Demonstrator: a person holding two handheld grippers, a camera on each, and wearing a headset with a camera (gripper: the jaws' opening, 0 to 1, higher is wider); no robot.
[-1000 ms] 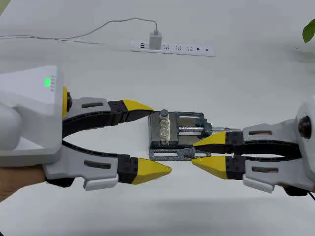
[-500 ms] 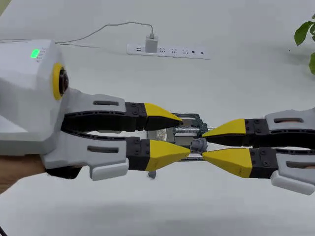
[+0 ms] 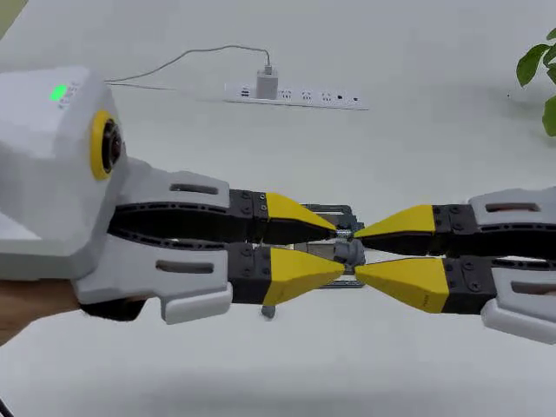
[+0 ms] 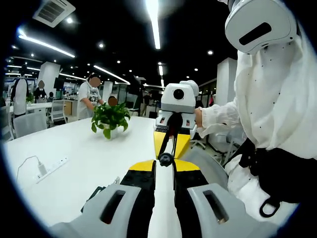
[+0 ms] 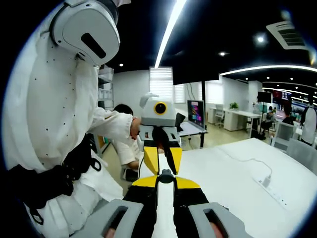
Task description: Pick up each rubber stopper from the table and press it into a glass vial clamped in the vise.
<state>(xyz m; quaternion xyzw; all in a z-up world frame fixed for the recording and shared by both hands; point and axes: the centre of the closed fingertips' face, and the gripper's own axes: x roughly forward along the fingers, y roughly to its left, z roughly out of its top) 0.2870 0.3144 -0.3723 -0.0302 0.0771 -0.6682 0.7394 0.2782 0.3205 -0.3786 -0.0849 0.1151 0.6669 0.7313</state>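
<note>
The small dark grey rubber stopper [image 3: 350, 254] is held in the air just above the dark grey metal vise [image 3: 334, 211], at the spot where the two grippers' yellow tips meet. It looks stubby and rounded, and its long axis and which end faces where cannot be read.

The left gripper [image 3: 339, 248] reaches in from the left and the right gripper [image 3: 356, 254] from the right. Both are nearly level and point straight at each other. Each pair of jaws is narrowed to about the stopper's width, with the tips against it. Which pair actually pinches it cannot be told.

The jaws cover most of the vise, and any vial in it is hidden. Well beyond, on the white table [image 3: 261, 365], lies a white power strip [image 3: 295, 94] with a plug and cable. Green plant leaves [image 3: 539, 62] show at the right edge.
</note>
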